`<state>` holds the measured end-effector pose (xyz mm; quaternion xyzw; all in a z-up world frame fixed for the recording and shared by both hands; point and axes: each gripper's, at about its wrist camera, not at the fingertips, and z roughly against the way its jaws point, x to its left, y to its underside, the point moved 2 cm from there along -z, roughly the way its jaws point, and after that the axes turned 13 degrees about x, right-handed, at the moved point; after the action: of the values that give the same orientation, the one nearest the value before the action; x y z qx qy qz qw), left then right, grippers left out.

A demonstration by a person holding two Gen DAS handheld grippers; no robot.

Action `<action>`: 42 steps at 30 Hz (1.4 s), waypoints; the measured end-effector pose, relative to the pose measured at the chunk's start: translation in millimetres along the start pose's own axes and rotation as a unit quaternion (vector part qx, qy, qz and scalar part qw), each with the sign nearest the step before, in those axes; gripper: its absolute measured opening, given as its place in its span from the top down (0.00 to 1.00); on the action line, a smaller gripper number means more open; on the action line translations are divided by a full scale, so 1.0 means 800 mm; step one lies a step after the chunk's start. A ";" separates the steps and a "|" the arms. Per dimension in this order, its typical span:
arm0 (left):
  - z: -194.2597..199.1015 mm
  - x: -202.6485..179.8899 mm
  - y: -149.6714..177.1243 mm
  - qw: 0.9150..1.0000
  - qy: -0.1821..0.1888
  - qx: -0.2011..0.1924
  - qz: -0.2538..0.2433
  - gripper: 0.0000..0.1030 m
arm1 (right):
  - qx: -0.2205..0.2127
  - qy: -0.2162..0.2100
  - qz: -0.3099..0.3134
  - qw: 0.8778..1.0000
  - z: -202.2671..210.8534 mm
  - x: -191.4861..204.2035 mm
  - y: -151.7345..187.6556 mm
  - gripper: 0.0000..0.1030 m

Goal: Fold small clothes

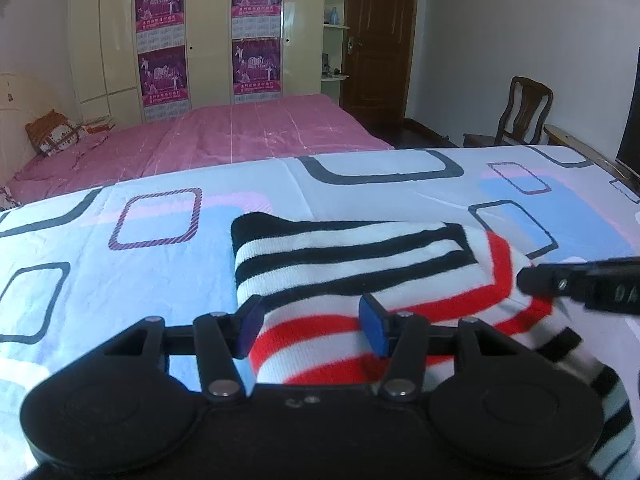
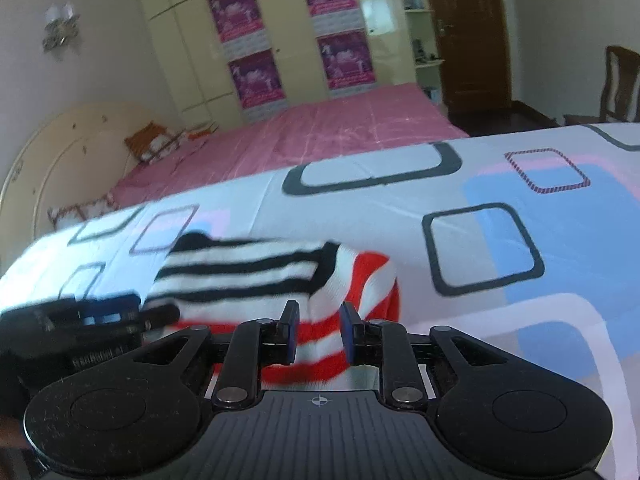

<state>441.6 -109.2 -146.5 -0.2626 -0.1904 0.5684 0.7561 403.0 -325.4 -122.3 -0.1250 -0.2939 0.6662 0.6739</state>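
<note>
Looking at this, the small knitted garment with black, white and red stripes (image 1: 352, 264) is lying on the tabletop covered by a white sheet printed with blue, pink and black rounded squares (image 1: 160, 240), sitting just in front of both tools. It already looks doubled over, black-striped layer on top of the red-striped part.

The left gripper (image 1: 314, 330) has its blue pads spread fairly wide, with the near edge of the red-striped fabric lying between them, and I don't think it's actually pinching anything. The right gripper (image 2: 319, 330) is narrower but not closed, with striped fabric between its pads; can't tell if they're touching the knit.

Handling-wise I'd guess it's light, soft and floppy, a stretchy knit that slumps as soon as you lift it, so nothing fragile. Best bet is probably grabbing a near edge or corner where layers stack, pinching both layers so they don't slide apart.

Around it: a bed with a pink cover (image 1: 248, 132) beyond the far edge, cream wardrobe doors with purple posters (image 1: 208, 32), a brown wooden door (image 1: 380, 40) and a dark wooden chair (image 1: 524, 112) far right. Nothing's on the sheet blocking things; only the two tools could crowd each other.
</note>
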 end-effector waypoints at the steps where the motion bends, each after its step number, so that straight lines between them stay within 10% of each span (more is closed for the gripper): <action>1: 0.004 0.000 0.002 1.000 0.001 -0.001 0.000 0.49 | 0.002 0.001 0.006 1.000 0.001 0.003 0.004 0.79; 14: 0.022 -0.007 0.047 1.000 -0.014 0.008 -0.006 0.45 | 0.032 0.026 0.033 0.999 -0.012 0.002 0.043 0.80; 42: 0.054 0.016 0.089 0.997 0.070 0.024 -0.014 0.42 | 0.044 0.062 -0.073 0.994 0.046 0.002 0.137 0.79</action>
<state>366.0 -74.1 -156.2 -0.2805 -0.1267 0.5422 0.7818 292.0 -323.3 -153.6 -0.1145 -0.2297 0.6186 0.7426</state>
